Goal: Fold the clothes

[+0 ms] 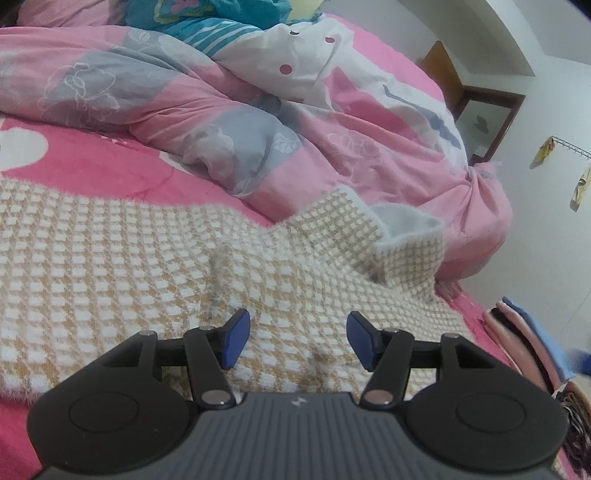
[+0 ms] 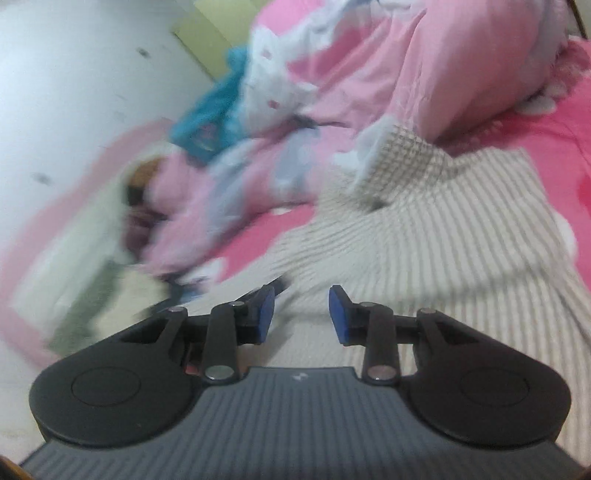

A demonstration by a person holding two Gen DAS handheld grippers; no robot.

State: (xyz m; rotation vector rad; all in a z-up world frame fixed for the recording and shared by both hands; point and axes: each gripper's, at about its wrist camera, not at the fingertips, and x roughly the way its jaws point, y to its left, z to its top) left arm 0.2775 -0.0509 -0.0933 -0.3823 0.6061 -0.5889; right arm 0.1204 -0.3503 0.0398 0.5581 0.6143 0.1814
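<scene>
A fuzzy beige-and-white checked sweater (image 1: 129, 266) lies spread on the pink bed sheet (image 1: 92, 162), its turtleneck collar (image 1: 406, 236) toward the right. Low over the sweater's body, my left gripper (image 1: 297, 326) is open, with only the knit below showing between its blue pads (image 1: 236, 343). The right wrist view is motion-blurred. There the same sweater (image 2: 443, 240) shows with its collar (image 2: 399, 155) standing up. My right gripper (image 2: 301, 306) is open over the sweater's near edge with nothing pinched between its fingers.
A crumpled pink, grey and white quilt (image 1: 221, 110) is heaped behind the sweater, with teal fabric (image 1: 207, 18) beyond it. A stack of folded clothes (image 1: 524, 343) sits at the bed's right edge. A wooden nightstand (image 1: 480, 110) stands by the white wall.
</scene>
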